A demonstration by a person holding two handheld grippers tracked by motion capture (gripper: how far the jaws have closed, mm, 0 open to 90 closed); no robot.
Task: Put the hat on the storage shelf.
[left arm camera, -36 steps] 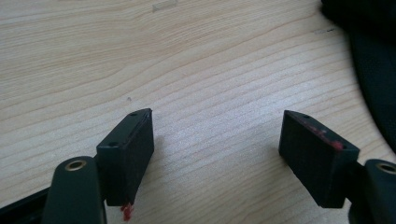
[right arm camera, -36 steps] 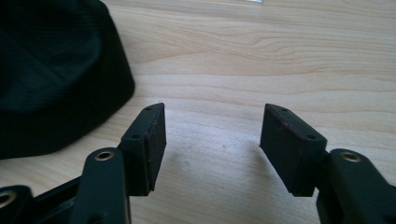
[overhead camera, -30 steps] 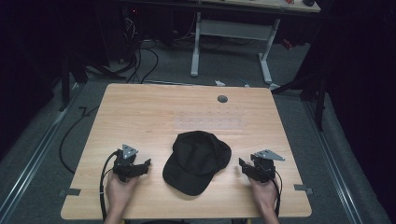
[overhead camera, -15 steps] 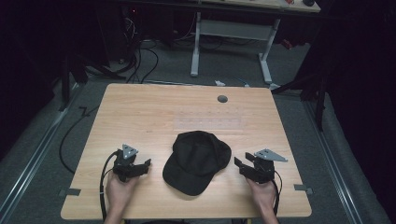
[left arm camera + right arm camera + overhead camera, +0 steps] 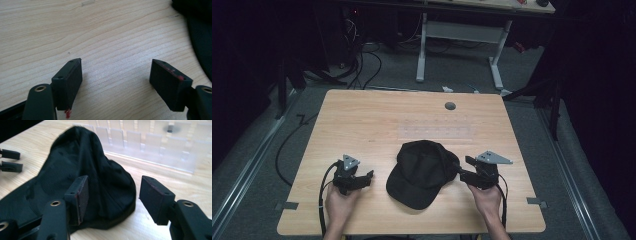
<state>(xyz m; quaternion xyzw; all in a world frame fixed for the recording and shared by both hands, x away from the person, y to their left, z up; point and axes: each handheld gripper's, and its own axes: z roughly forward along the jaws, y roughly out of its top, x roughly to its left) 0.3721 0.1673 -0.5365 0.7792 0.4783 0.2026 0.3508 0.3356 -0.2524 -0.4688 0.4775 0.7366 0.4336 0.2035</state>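
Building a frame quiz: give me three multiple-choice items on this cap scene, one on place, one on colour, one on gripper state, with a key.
1. Where does the cap lie?
A. between the two grippers
B. at the table's far edge
C. on the floor

2. What colour is the cap?
A. red
B. black
C. white

3. How do the left gripper jaws stand?
A. shut on the cap
B. shut on nothing
C. open over bare wood

Key: 1 A, left gripper and right gripper flank it on the table. 2 B, dark all over. 3 C, wood grain shows between the jaws.

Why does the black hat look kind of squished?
The black cap lies slumped on the table, its crown creased into a peak and its brim angled toward the near edge. Nothing is spilled or broken.
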